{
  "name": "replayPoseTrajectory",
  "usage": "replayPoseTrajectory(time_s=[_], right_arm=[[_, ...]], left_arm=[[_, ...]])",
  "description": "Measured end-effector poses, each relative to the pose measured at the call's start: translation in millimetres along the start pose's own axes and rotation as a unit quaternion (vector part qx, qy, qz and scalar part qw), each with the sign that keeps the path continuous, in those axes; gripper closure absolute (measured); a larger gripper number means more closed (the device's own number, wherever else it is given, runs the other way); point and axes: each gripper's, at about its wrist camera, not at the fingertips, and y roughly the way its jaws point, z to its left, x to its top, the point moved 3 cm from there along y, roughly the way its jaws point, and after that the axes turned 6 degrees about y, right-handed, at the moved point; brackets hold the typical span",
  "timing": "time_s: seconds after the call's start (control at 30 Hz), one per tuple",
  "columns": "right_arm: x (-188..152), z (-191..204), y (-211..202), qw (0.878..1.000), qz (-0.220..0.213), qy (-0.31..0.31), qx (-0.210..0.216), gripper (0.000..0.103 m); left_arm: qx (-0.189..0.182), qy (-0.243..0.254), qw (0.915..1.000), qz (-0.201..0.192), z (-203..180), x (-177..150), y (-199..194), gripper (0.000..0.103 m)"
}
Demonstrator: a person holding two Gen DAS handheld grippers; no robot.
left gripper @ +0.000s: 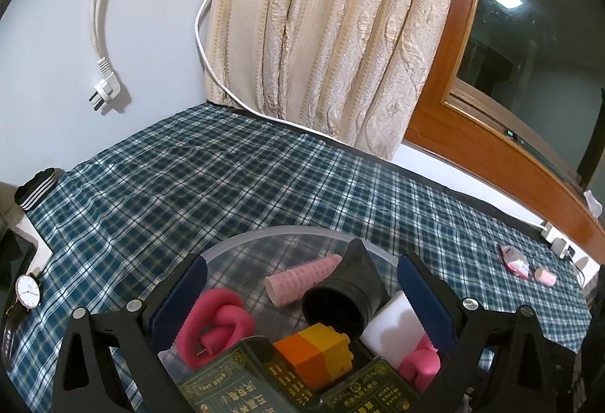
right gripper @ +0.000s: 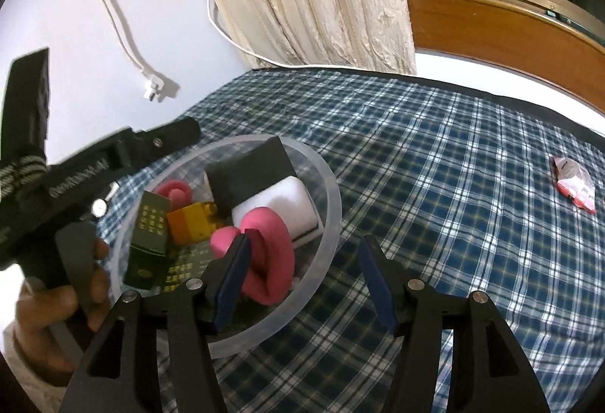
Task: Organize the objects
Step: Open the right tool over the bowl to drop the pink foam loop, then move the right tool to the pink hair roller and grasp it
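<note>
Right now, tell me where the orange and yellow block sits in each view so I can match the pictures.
Left wrist view: the orange and yellow block is bottom center, inside the clear bowl, in front of the black tube.
Right wrist view: the block is left of center, in the same bowl, beside the white sponge.
Shared landmark: the red and white packet on the plaid cloth.

A woven checked cloth (right gripper: 435, 156) is seen over the table, soft and matt. The bowl (right gripper: 332, 193) is of translucent, smooth plastic. Matt pink foam curlers (right gripper: 272, 254), a white foam block (right gripper: 287, 201) and glossy plastic bricks (left gripper: 321, 352) are held in it. The curtain (left gripper: 332, 27) is of textured, embossed fabric, the window frame (left gripper: 465, 103) of varnished wood.
</note>
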Motion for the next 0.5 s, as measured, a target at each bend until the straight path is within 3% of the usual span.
replayPoseTrajectory(time_s=[0.13, 0.27, 0.5], right_arm=[[-2, -3, -8, 1.0, -0.009, 0.005, 0.003, 0.032], [-5, -9, -17, 1.0, -0.012, 0.013, 0.001, 0.031], [-12, -45, -30, 0.999, -0.017, 0.041, -0.031, 0.021]], left_arm=[[-0.001, 0.002, 1.0, 0.001, -2, -1, 0, 0.001], [-0.001, 0.004, 1.0, 0.002, -4, -2, 2, 0.001], [0.002, 0.01, 0.9999, 0.01, -8, -5, 7, 0.001]])
